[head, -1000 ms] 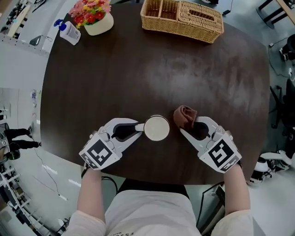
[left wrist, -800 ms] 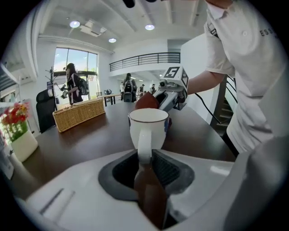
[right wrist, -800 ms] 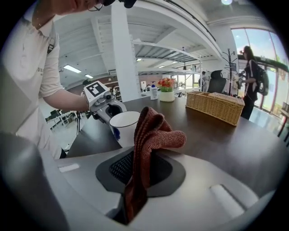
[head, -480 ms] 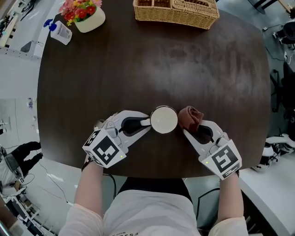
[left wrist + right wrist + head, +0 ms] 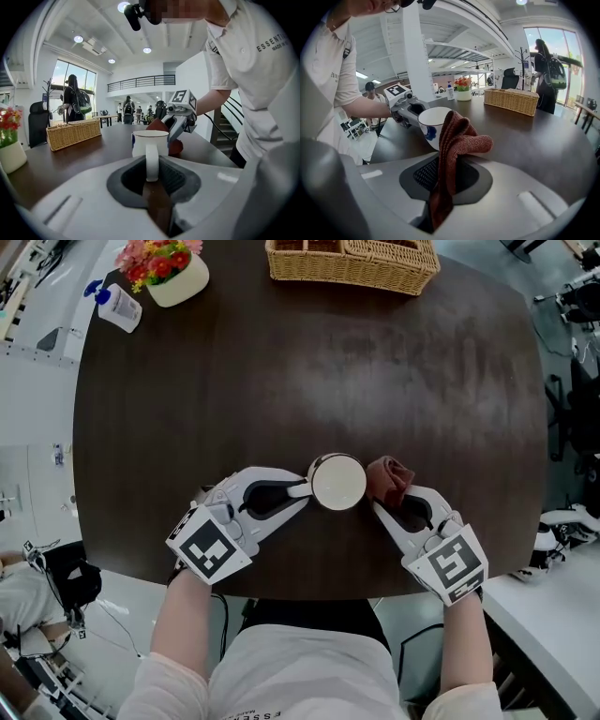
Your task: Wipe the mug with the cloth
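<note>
While the left tongs [image 5: 301, 491] pinch the handle [image 5: 151, 161] of the white mug [image 5: 337, 482], the brown cloth [image 5: 389, 478] clamped in the right tongs [image 5: 386, 503] lies just beside its opposite side.

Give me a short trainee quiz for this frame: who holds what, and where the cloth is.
1. Multiple choice: what is the left gripper shut on?
A. the handle of the white ceramic mug
B. the woven wicker basket
C. the white flower pot
2. True or false: the right gripper is open and empty.
3. Fill in: in the head view, the reddish-brown knitted cloth is at the mug's ____ side.

Key: 1 A. 2 False: it is shut on the cloth. 3 right.
</note>
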### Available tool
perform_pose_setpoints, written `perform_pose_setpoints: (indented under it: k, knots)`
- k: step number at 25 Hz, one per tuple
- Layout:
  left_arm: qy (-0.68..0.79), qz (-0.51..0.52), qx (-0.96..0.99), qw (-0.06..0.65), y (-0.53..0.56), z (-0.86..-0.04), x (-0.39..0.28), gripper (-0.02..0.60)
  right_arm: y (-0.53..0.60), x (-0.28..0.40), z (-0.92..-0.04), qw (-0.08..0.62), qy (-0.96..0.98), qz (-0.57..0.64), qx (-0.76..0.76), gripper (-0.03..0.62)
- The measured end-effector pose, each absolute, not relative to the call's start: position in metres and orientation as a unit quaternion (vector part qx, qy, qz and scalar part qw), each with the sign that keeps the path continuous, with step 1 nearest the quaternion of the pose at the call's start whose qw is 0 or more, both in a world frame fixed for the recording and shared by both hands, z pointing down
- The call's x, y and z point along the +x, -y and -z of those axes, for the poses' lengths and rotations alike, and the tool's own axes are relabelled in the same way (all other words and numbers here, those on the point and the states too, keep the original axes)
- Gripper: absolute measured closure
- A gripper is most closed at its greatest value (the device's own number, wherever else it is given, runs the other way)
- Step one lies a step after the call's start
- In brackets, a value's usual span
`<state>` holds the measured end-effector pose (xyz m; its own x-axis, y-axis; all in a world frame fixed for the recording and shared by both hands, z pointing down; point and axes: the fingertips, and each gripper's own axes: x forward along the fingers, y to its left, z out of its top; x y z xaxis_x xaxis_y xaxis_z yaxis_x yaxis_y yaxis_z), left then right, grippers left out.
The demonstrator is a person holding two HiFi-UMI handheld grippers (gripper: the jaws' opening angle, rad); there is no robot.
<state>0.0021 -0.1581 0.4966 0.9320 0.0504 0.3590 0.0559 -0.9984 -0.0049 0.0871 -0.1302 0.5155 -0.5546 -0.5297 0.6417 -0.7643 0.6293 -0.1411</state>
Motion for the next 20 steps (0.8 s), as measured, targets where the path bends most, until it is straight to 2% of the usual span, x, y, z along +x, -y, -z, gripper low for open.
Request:
perform_pose_setpoints:
  k: [8, 16, 20]
  knots:
    - [0.024, 0.106, -0.994, 0.014, 0.168, -0.431, 0.006, 0.515, 0.145, 0.084, -0.497, 0.269, 0.853, -0.198, 0.402, 0.513]
    - [0.058, 0.077, -0.995, 0.04, 0.167, -0.367, 0.019, 0.515, 0.174, 0.071, -0.447, 0.16, 0.869, -0.166, 0.438, 0.511]
    - [0.055, 0.076, -0.996, 0.01, 0.171, -0.362, 0.018, 0.515, 0.178, 0.065, -0.433, 0.109, 0.878, -0.172, 0.433, 0.511]
